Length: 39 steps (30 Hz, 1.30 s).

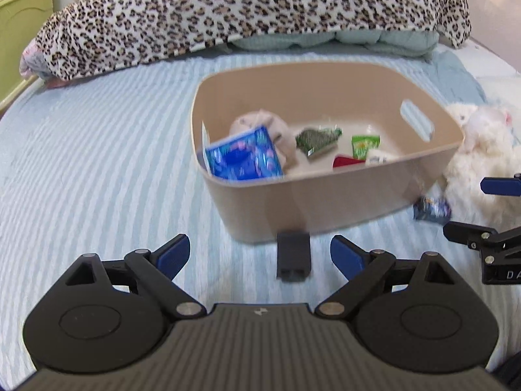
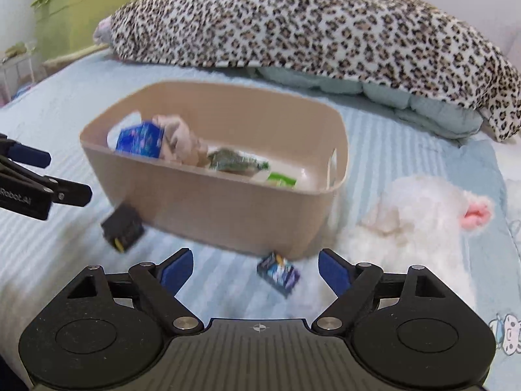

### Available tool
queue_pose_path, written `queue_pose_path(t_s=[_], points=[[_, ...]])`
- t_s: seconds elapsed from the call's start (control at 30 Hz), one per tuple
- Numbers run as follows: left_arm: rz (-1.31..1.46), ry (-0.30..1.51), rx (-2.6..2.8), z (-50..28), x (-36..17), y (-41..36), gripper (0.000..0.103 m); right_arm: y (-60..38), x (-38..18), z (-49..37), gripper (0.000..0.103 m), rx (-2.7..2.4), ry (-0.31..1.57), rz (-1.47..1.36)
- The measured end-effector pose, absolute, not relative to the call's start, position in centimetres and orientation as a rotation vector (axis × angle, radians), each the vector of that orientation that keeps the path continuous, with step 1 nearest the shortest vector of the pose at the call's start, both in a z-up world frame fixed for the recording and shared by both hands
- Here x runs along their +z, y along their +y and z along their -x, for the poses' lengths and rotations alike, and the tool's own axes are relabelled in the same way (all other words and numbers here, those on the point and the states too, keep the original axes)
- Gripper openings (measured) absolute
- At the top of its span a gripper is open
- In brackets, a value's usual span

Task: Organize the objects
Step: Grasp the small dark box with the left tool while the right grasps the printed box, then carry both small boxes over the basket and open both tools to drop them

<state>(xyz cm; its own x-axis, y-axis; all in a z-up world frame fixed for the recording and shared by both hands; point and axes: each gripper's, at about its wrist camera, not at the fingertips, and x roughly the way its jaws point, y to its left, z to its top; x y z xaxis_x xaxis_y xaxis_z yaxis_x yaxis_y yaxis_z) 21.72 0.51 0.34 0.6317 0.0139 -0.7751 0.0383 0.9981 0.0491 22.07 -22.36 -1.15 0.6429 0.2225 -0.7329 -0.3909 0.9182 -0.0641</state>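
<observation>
Hovering released and empty, left tongs [image 1: 260,254] line up on the small black box [image 1: 293,255] lying on the bed against the beige bin's [image 1: 325,205] near wall; right tongs [image 2: 255,268], also released, face the small blue packet [image 2: 278,272] by the bin's near corner, white plush toy [image 2: 423,224] just beside. Judged step: pickup of remaining loose items; next calls for lowering each pair to straddle its item, then clenching.
</observation>
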Motion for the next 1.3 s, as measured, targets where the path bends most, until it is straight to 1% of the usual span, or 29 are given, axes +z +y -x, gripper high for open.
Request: queue_pose_path(t_s=[0.2,0.4,0.47,0.6,0.67,0.8,0.83,0.87,0.9,0.93,0.97,1.0,1.03,1.07,1.1,1.17,1.3], points=[[-0.060,0.946,-0.021,-21.8,-2.5,0.8,0.093,-22.2,-3.4,-22.5,0.083,0.410,0.826,0.271],[-0.039,0.979,-0.039,-22.4,-4.5,0.5,0.093,-22.3,-5.3,-23.8,0.076,0.461,0.846,0.271],[-0.032,0.986,-0.046,-22.8,-5.1,0.4,0.093,-22.4,-5.9,-24.4,0.072,0.477,0.856,0.268],[-0.023,0.997,-0.052,-23.5,-6.1,-0.1,0.093,-22.7,-6.5,-25.5,0.069,0.467,0.835,0.284],[-0.021,1.002,-0.058,-23.9,-6.5,-0.4,0.093,-22.9,-6.7,-26.1,0.064,0.467,0.833,0.292],[-0.025,0.993,-0.079,-24.3,-6.9,-0.8,0.092,-22.7,-7.5,-26.6,0.063,0.470,0.849,0.353],[-0.025,0.989,-0.084,-24.4,-6.9,-0.8,0.089,-22.7,-7.6,-26.7,0.061,0.472,0.853,0.356],[-0.023,0.987,-0.091,-24.5,-7.0,-0.7,0.080,-22.7,-7.8,-26.7,0.058,0.472,0.856,0.358],[-0.018,0.990,-0.099,-24.7,-7.2,-0.7,0.075,-22.6,-7.9,-26.8,0.055,0.468,0.862,0.365],[-0.012,0.997,-0.103,-24.8,-7.3,-0.6,0.068,-22.6,-8.0,-26.9,0.045,0.463,0.867,0.368],[-0.006,1.000,-0.105,-24.9,-7.4,-0.5,0.063,-22.6,-8.0,-27.0,0.039,0.461,0.872,0.364],[-0.003,0.996,-0.107,-24.9,-7.4,-0.4,0.059,-22.6,-8.0,-27.0,0.036,0.460,0.875,0.356],[-0.003,0.988,-0.114,-24.7,-7.4,-0.4,0.049,-22.6,-7.9,-26.9,0.035,0.457,0.876,0.352],[-0.009,0.981,-0.126,-24.6,-7.3,-0.3,0.036,-22.5,-7.8,-26.8,0.034,0.453,0.875,0.348],[-0.019,0.977,-0.136,-24.4,-7.3,-0.4,0.034,-22.5,-7.7,-26.6,0.033,0.451,0.876,0.343],[-0.029,0.968,-0.146,-24.0,-7.2,-0.3,0.034,-22.3,-7.5,-26.2,0.027,0.453,0.878,0.330],[-0.030,0.958,-0.164,-23.1,-7.3,0.4,0.034,-22.0,-7.1,-25.0,0.026,0.451,0.885,0.305]])
